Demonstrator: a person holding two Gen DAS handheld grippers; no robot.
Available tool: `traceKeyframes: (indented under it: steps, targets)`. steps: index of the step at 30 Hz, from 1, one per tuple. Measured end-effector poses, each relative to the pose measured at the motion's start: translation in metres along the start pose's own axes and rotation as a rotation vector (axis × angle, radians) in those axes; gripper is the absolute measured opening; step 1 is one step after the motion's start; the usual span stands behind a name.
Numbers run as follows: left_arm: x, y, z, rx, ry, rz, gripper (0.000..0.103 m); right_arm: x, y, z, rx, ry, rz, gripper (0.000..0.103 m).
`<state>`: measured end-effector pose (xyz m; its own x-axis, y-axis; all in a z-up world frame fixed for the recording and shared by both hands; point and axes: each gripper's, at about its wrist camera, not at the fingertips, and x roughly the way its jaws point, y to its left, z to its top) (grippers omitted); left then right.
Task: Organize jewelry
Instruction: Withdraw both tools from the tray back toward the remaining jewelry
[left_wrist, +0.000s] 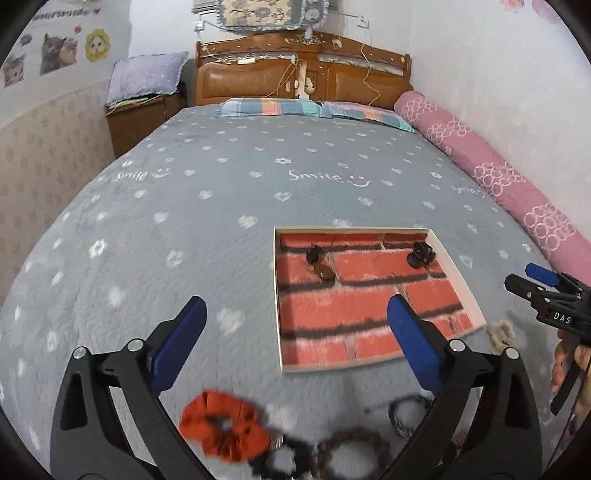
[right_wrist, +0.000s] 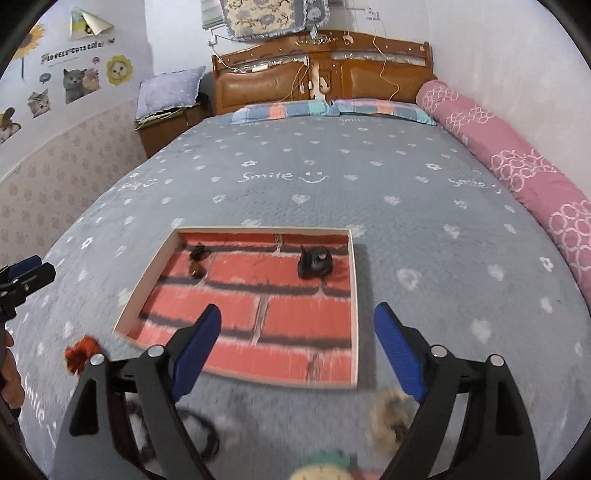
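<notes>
A quilted grey cloth bedspread (left_wrist: 221, 192) carries a shallow cardboard tray (right_wrist: 355, 295) lined with matt brick-print paper; near its front edge lies a gathered orange fabric scrunchie (left_wrist: 225, 424).

We're looking across a grey bedspread (left_wrist: 221, 177) printed w/ white hearts, flowers and "Smile". At 12 o'clock stands a carved wooden headboard (left_wrist: 303, 70) w/ cords draped on it; plaid pillows (left_wrist: 314, 110) lie just below. A pink bolster (left_wrist: 491, 173) runs along the wall from 1 to 3 o'clock. At 10 o'clock a lilac cushion (left_wrist: 147, 77) tops a wooden nightstand (left_wrist: 136, 122); cat stickers (right_wrist: 81, 83) dot the wall at 10–11.
</notes>
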<state>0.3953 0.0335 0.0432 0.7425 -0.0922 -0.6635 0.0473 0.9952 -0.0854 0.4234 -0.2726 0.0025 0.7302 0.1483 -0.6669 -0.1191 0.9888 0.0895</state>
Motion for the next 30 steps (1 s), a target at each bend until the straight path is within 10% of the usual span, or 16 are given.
traceKeyframes:
  steps: [14,30]
  targets:
    - [-0.046,0.022,-0.109,-0.014,0.046,0.020,0.097,-0.067,0.013,-0.106,-0.016,-0.013,-0.050,0.083]
    - [-0.009,0.020,-0.187,-0.033,0.153,0.026,0.097,-0.051,0.046,-0.184,-0.016,0.063,-0.085,0.092]
